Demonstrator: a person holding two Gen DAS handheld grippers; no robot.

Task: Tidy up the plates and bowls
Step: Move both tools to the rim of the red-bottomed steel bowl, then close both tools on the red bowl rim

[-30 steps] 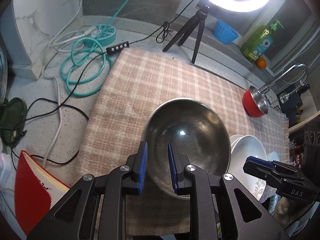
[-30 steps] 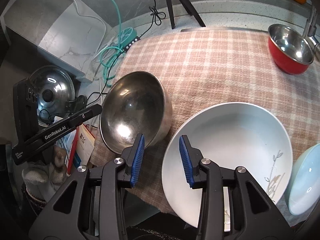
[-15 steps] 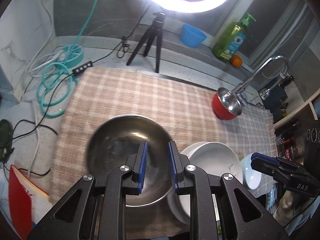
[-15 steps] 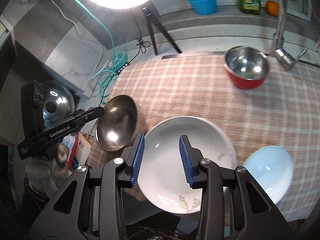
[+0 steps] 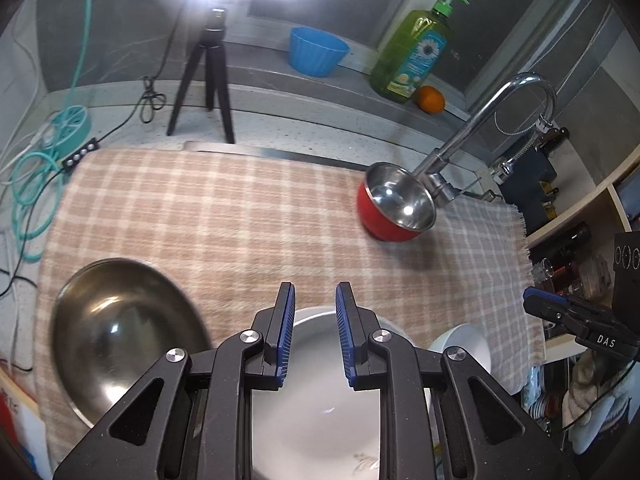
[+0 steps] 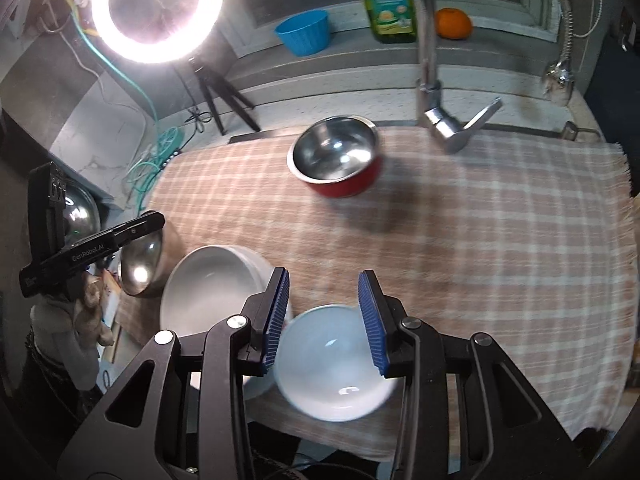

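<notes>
Over a checked cloth (image 5: 240, 208), my left gripper (image 5: 315, 292) hovers above a wide white bowl (image 5: 320, 412); its jaws stand narrowly apart with nothing between them. A large steel bowl (image 5: 120, 336) lies to its left, and a red bowl with a steel inside (image 5: 396, 208) sits far right by the tap. My right gripper (image 6: 323, 280) is open and empty above a small pale blue bowl (image 6: 336, 364) at the cloth's near edge. The white bowl (image 6: 216, 292) touches that bowl's left side. Beyond it are the steel bowl (image 6: 144, 264) and the left gripper (image 6: 152, 220).
A curved tap (image 5: 480, 120) rises behind the red bowl (image 6: 336, 160). A ring light on a tripod (image 5: 208, 80), a blue cup (image 5: 316, 52), a green soap bottle (image 5: 412, 56) and an orange (image 5: 430, 100) stand along the back. Cables (image 5: 36, 176) lie left of the cloth.
Both grippers swept right and rose a little. The left went from over the steel bowl to over the white bowl, the right from the white bowl to the pale blue one. Jaw gaps are unchanged.
</notes>
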